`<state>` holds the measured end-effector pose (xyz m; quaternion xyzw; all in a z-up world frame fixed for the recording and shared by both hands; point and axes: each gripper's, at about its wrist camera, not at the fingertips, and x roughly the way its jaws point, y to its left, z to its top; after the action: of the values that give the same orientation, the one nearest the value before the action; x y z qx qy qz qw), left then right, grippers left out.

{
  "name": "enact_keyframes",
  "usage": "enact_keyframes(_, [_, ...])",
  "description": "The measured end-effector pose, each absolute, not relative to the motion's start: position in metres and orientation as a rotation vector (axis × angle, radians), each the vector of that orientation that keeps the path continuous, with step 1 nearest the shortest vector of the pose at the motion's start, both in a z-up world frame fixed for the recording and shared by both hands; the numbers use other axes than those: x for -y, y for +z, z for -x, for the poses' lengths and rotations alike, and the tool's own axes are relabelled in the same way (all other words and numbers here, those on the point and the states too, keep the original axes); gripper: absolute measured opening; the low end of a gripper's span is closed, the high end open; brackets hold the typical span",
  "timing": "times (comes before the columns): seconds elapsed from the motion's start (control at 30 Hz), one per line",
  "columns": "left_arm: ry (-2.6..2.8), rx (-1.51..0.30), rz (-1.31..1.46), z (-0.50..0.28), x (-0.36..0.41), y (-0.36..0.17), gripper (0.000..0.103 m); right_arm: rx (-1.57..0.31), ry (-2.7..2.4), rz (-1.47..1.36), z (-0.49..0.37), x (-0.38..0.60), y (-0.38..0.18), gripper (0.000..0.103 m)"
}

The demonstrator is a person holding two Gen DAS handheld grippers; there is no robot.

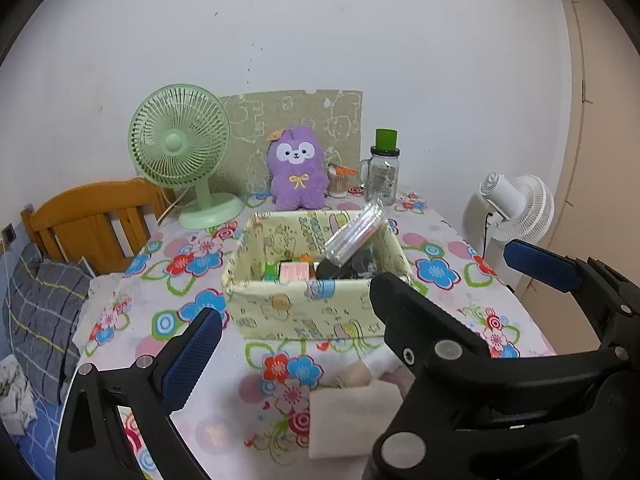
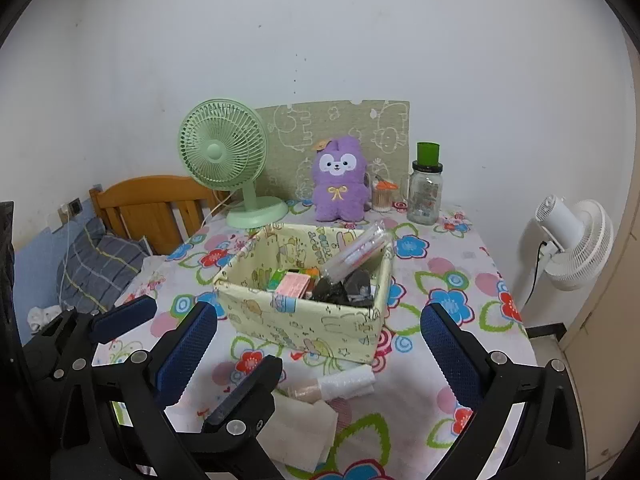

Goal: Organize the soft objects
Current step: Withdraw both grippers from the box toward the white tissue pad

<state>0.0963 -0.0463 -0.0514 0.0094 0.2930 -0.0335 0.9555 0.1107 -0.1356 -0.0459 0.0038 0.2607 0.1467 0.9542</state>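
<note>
Basket (image 2: 304,320) holds clear packet (image 2: 352,256), small boxes (image 2: 294,282).

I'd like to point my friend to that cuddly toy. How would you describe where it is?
Start at the floral-clothed table and look to its far edge by the wall. Between the green desk fan and the glass jar with a green cup on top sits the plush toy. It is the only fuzzy purple thing there, with a white face and a yellow bow.

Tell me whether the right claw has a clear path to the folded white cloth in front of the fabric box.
Probably yes: the right claw is open and the folded white cloth lies below it, but the left claw's finger overlaps the cloth's near edge.
</note>
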Motion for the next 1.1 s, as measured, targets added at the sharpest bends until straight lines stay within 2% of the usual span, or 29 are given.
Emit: enact_keyframes(1.1, [-0.111,-0.709,0.007,-0.089,0.078,-0.135,0.103,-0.642,0.222,0.027,-0.105,0.169,-0.131,0.103])
